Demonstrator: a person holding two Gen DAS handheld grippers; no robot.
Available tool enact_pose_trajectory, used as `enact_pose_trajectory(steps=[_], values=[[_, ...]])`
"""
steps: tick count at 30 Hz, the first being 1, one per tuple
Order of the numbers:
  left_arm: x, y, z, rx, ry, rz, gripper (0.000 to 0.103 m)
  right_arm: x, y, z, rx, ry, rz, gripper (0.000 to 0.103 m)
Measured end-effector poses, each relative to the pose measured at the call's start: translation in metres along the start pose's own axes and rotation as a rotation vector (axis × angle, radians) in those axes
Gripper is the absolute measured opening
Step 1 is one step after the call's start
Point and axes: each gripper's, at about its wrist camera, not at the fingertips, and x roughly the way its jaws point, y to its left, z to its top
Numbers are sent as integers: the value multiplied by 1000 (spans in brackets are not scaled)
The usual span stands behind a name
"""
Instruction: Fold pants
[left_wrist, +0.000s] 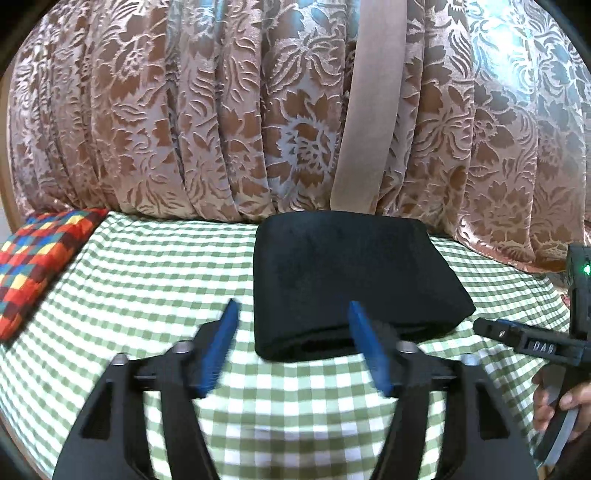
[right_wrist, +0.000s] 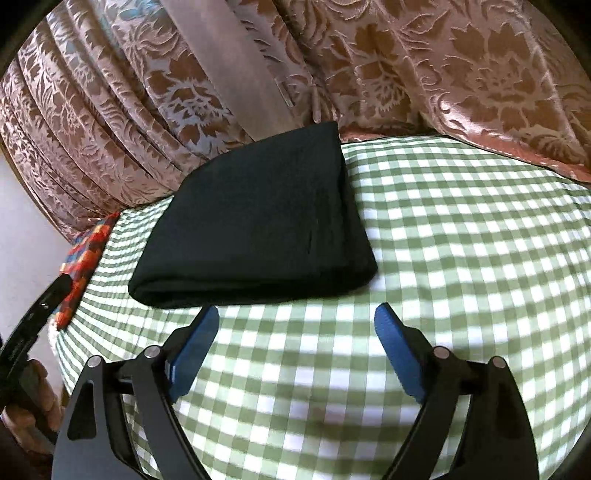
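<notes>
Pants of black cloth, folded into a thick rectangular stack (left_wrist: 354, 280), lie on the green-and-white checked bedsheet (left_wrist: 147, 280), with their far edge close to the brown floral curtain (left_wrist: 221, 110) that hangs behind the bed. At far left a multicoloured patchwork cushion (left_wrist: 40, 262) rests on the sheet, well apart from the stack. The left gripper (left_wrist: 291, 310) hovers just short of the stack's near fold, tilted down toward it, its blue pads (left_wrist: 369, 350) spread apart with nothing pinched between them; the right pad overlaps the fold in this view. Seen from the right wrist, the pants (right_wrist: 255, 225) sit ahead and to the left of the right gripper (right_wrist: 297, 314), whose blue pads (right_wrist: 402, 354) are spread wide over bare sheet, empty. A person's hand (left_wrist: 561, 402) grips that gripper's handle.
</notes>
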Motion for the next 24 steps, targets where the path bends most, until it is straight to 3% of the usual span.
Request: enact_pose_trajectory(steps=[8,15,24], values=[[-20,-4,-36,-41,21,54,79,-32,37,-43,-104,-124,-167,98],[-40,-15,-60,-12,1,108,91,-49,58,-60,-158,-203,-209,101],[-49,-20,-66,-6,-1,161,99,-54,62,-65,-165,-209,-219,101]])
